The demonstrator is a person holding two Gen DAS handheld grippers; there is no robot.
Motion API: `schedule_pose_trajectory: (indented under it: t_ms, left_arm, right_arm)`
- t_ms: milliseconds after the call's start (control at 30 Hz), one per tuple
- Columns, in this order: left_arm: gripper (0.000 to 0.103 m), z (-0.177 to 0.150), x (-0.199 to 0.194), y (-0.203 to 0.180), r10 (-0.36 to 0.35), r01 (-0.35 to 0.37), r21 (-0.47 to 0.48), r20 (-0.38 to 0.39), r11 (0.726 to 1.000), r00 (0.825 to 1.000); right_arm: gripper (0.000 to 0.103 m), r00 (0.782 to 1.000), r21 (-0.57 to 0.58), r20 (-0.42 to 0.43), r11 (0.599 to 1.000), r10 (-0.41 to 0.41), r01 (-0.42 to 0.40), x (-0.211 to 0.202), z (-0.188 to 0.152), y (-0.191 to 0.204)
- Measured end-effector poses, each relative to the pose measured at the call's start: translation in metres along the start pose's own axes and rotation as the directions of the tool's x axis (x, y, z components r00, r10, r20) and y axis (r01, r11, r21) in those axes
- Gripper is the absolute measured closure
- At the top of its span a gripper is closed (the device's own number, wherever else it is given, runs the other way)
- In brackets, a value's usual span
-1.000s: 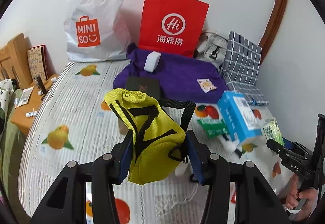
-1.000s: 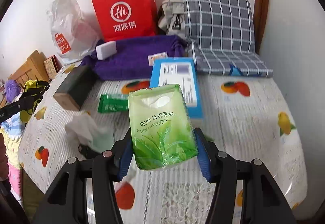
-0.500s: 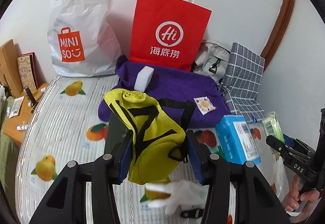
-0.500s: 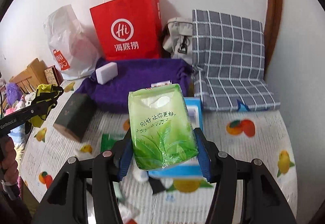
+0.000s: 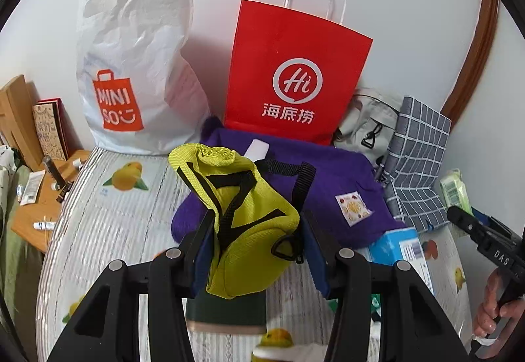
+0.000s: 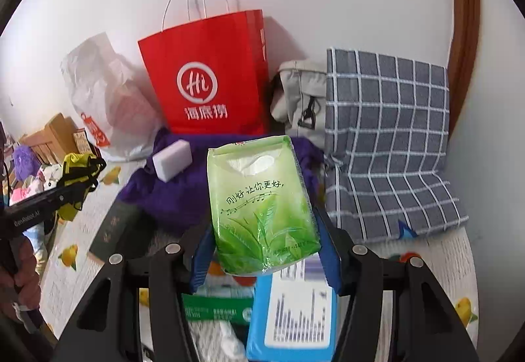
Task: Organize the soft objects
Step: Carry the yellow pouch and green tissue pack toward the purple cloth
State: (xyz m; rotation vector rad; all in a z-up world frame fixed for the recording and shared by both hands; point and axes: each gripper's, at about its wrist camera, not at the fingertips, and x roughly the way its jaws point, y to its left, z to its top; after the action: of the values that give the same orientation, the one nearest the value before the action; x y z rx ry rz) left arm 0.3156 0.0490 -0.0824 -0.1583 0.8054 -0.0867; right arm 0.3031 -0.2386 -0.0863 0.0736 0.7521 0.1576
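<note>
Both soft things ride clear above the bed (image 5: 108,224), seemingly for carrying toward the bags at the wall: the left claw (image 5: 254,245) pinches the yellow pouch (image 5: 242,217), the right claw (image 6: 264,252) clamps the green tissue pack (image 6: 262,204).

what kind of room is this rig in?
Likely a bedroom: a bed with a fruit-print cover, a checked pillow against the wall, and a cluttered wooden bedside table. Shopping bags lean at the wall.
</note>
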Motion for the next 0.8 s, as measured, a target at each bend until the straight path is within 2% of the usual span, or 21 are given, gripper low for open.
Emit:
schedule_pose_trajectory:
  t_ms: [267, 433, 633, 800]
  left_arm:
    - [0.055, 0.025, 0.022, -0.01, 0.01, -0.01, 0.036, -0.001, 0.999, 1.0]
    - [0.055, 0.037, 0.035, -0.017, 0.021, -0.021, 0.06, -0.002, 0.998, 1.0]
    - [0.055, 0.048, 0.061, -0.011, 0.025, -0.024, 0.031, -0.036, 0.999, 0.999]
    - [0.055, 0.044, 0.09, -0.002, 0.024, -0.024, 0.0, -0.094, 1.0, 0.995]
  right_arm:
    - [0.047, 1.0, 0.009, 0.012, 1.0, 0.027, -0.028, 0.024, 0.038, 0.003]
    - [0.047, 0.998, 0.006, -0.004, 0.998, 0.056, -0.056, 0.04, 0.047, 0.005]
    - [0.047, 0.997, 0.003, -0.049, 0.998, 0.066, -0.066, 0.07, 0.058, 0.001]
    - [0.047, 0.995, 0.002, -0.072, 0.998, 0.068, -0.068, 0.094, 0.06, -0.003]
